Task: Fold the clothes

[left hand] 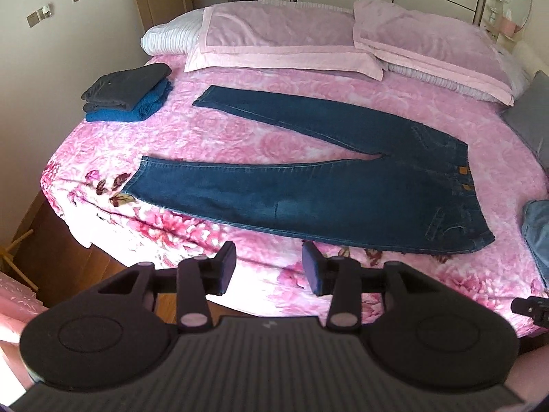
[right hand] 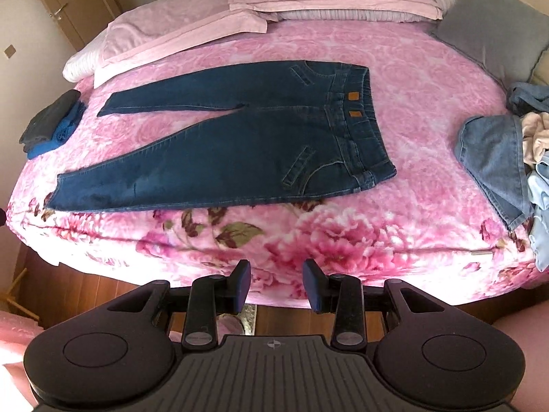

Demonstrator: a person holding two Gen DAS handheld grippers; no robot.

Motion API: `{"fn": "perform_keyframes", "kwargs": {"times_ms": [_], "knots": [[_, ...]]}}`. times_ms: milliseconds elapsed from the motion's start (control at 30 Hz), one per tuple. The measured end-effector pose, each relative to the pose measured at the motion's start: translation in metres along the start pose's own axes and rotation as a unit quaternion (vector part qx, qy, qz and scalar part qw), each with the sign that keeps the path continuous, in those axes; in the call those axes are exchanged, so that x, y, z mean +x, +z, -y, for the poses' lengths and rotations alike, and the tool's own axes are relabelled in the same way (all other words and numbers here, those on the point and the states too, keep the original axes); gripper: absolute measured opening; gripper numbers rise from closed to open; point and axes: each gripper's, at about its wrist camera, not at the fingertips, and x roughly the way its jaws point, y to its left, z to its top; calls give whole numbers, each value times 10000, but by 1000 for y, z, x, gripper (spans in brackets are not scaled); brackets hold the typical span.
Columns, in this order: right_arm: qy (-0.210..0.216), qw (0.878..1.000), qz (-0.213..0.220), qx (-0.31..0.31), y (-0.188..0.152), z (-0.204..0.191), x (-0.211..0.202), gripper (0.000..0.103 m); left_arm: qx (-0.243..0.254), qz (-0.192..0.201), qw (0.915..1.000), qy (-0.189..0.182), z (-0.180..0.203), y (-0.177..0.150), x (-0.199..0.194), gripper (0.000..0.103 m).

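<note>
At the far left of the bed [left hand: 192,130] a small stack of folded clothes [left hand: 128,91] lies out of the way, probably so that the middle stays free for the dark jeans [left hand: 308,185], which are spread flat with the two legs apart and pointing left, the waistband to the right. Both claws hang over the near edge of the bed and hold nothing: the left gripper [left hand: 268,269] and the right gripper [right hand: 276,286] each stand with the jaws apart. At the far right a pile of unfolded clothes [right hand: 504,164] waits, so I judge the jeans are laid out ready for their first fold.
</note>
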Motion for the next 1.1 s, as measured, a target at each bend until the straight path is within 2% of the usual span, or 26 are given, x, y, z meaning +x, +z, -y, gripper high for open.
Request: {"fn": "perform_keyframes", "kwargs": {"times_ms": [200,333,400,533,733,833,967,1033,1100], "knots": [[35,9999,-46,111,4,10,6,37,-107,29,9998,-190,-2,3,7,38],[50,9997,-63,210,12,17,13,37,-405,55,9983,-425,-14,12,21,38],[30,9995,-85,288,18,21,19,37,-432,74,9983,-393,-18,18,30,38],[-49,9990,-165,410,36,28,35,37,-520,18,9983,-274,-28,36,56,38],[-164,9975,-393,570,72,24,79,37,-1115,-19,9926,-477,-65,75,111,38],[-194,9958,-564,699,92,15,111,37,-1406,-49,9886,-539,-94,102,152,38],[-348,9911,-742,1045,123,7,161,37,-1872,-153,9807,-545,-141,146,232,39],[-444,9870,-805,1317,140,5,188,37,-2299,-269,9710,-596,-169,168,282,39],[-445,9800,-805,1762,160,7,213,37,-2786,-408,9571,-683,-198,189,334,39]]}}
